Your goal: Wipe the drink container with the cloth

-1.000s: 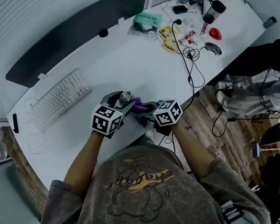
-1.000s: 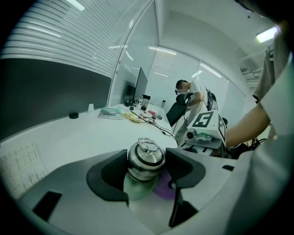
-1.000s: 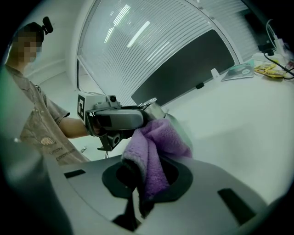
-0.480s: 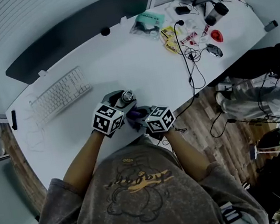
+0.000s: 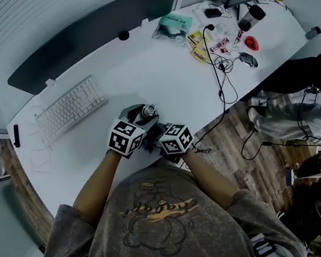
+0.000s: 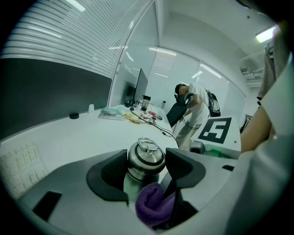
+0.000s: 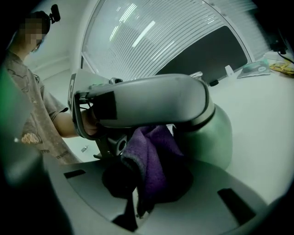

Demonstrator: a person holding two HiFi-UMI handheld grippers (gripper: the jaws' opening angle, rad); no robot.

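At the near edge of the desk (image 5: 158,76), the drink container (image 5: 146,111) sits between the jaws of the left gripper (image 6: 147,166). The cloth (image 7: 154,156), clamped in the right gripper (image 7: 147,181), presses against it from the right. A keyboard (image 5: 71,109) lies to the left, and cables (image 5: 220,63) lie at the far right end.

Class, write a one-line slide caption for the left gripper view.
Left gripper clasping a steel flask, with a purple cloth pressed against its side.

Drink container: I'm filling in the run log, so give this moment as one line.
phase: wiping | left tongs: shut on drink container | right tongs: shut on cloth | cloth: against drink container's lower body
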